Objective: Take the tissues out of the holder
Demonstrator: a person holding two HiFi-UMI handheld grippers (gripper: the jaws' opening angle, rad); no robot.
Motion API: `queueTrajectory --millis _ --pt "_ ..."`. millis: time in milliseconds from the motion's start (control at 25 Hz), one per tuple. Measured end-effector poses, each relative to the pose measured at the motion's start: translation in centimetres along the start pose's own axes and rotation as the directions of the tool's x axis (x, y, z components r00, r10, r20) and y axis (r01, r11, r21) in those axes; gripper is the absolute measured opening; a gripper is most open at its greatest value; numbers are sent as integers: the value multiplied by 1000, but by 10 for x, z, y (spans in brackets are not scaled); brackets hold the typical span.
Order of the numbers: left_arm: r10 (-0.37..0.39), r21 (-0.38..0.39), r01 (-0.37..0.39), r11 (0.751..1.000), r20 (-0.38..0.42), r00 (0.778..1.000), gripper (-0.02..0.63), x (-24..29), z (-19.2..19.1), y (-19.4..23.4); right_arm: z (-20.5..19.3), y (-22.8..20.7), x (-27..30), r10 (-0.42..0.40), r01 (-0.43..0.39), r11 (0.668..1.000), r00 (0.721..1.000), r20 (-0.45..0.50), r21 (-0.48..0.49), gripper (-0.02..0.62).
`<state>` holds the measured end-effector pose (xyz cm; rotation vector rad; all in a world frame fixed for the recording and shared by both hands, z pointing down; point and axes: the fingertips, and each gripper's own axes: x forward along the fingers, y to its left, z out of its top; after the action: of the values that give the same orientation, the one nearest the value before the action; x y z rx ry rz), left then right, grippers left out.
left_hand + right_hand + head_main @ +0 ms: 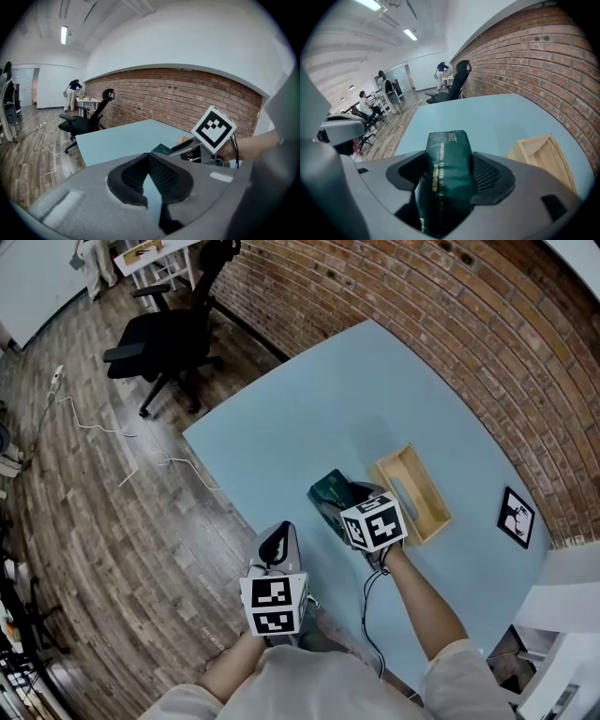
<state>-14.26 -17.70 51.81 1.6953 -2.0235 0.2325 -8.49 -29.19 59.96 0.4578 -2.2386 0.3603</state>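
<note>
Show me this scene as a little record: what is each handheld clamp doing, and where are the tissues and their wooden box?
right gripper: closed on the tissue pack
tissue pack: dark green, out of the holder, right beside it
holder: light wood, open, no tissues visible inside
left gripper: jaw tips together, nothing between them, by the table's near edge
table: light blue, next to a brick wall
</note>
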Motion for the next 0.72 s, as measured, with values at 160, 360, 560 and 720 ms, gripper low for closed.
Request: queueTrajectory --millis 160,360,560,720 --pt "-15 7 15 1000 0 1000 8 2 2 -3 1 0 0 -9 9 1000 1000 20 0 329" --pt "-38 20 38 999 11 999 8 3 10 -9 8 0 -10 -21 18 999 997 70 33 342" --pt "-62 29 62 998 13 998 8 5 13 -14 18 -3 -29 -45 38 997 993 110 61 341" --pt "-94 40 93 995 16 995 8 7 18 -25 21 -12 -52 -79 67 993 988 133 92 337"
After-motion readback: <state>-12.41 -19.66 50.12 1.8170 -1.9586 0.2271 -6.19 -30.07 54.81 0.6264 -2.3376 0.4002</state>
